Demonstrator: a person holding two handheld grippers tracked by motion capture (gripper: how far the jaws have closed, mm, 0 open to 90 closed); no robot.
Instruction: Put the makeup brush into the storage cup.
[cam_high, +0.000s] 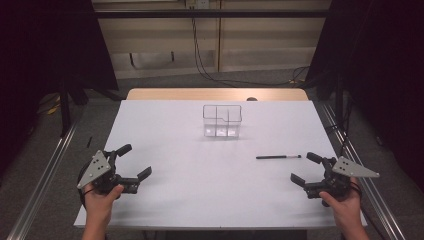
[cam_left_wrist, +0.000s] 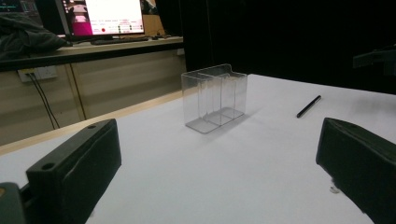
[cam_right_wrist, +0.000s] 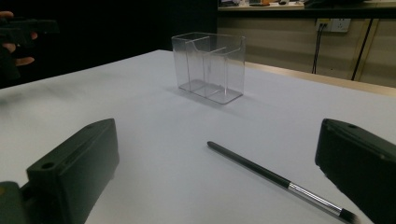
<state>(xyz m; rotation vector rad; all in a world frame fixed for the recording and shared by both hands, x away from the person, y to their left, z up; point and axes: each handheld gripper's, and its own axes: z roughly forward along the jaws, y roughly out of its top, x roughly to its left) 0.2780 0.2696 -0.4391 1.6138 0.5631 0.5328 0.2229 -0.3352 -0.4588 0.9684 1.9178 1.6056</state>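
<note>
A clear plastic organiser box (cam_high: 222, 120) with inner dividers stands upright toward the far middle of the white table (cam_high: 190, 185). It looks empty (cam_left_wrist: 215, 97) (cam_right_wrist: 209, 66). A thin black brush with a silver ferrule (cam_high: 278, 157) lies flat on the table's right side (cam_left_wrist: 308, 106) (cam_right_wrist: 275, 178). My left gripper (cam_high: 134, 161) rests near the front left corner, open, nothing between its jaws. My right gripper (cam_high: 305, 168) sits near the front right, open and empty, just short of the brush.
A wooden strip (cam_high: 215, 94) borders the table's far edge. Cables (cam_high: 205, 65) hang down the wall behind. Metal rails (cam_high: 40, 180) run along both sides of the table. A desk with a lit monitor (cam_left_wrist: 105, 16) stands in the left gripper view.
</note>
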